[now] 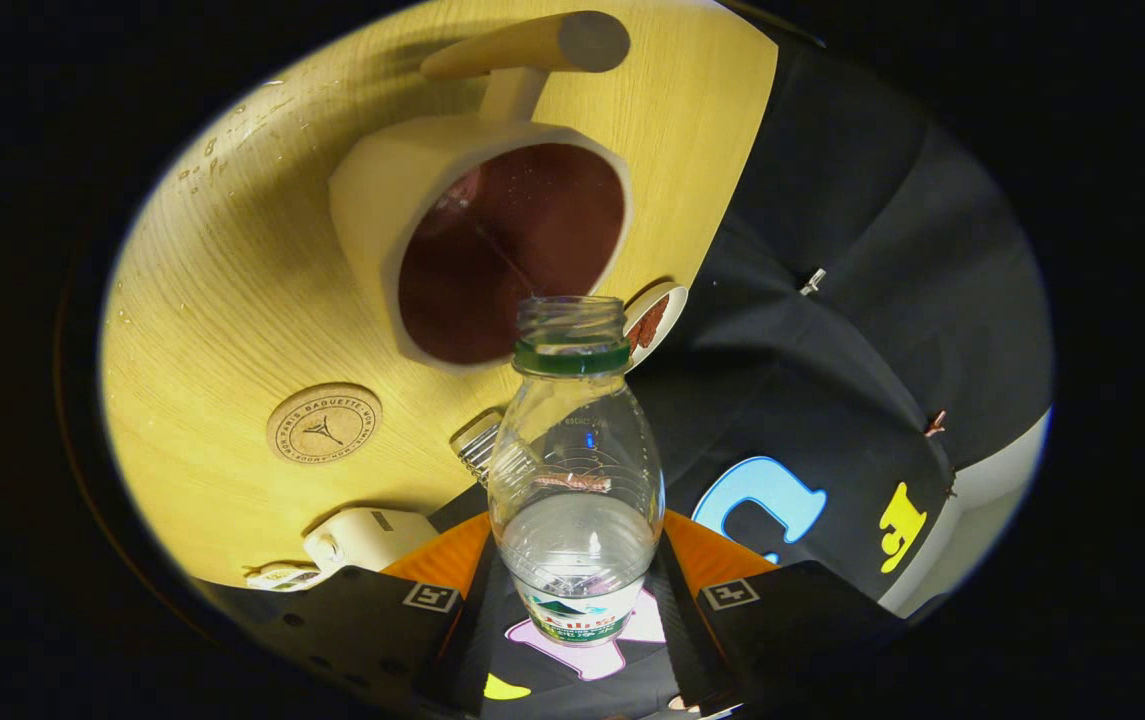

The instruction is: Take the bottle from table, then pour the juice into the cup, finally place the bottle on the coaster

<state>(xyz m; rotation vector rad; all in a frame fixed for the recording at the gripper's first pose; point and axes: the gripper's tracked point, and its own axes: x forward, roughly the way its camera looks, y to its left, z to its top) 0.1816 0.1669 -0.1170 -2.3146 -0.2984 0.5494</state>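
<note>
Bottle [575,480] sits clamped between your fingers [577,600], one pressing on each side of its lower body, with its uncapped neck pointing ahead toward the cup [452,225]. A little clear liquid rests in its lower part, and the whole view is tipped, so you look to be in the pouring step or close to its end; whether anything is running from the mouth just now can't be told. The cup stands on the worktop [212,330] just beyond the bottle's mouth, its dark inside looking wet, and a wooden handle [532,45] juts out on its far side. The round cork coaster [324,423] lies on the worktop beside the cup, nearer to you and apart from it. A small patterned dish [654,318] peeks out past the bottle neck. Next, I'd judge, you right the bottle without loosening your hold, carry it over the coaster, and lower it base-first onto the middle before you let go.
</note>
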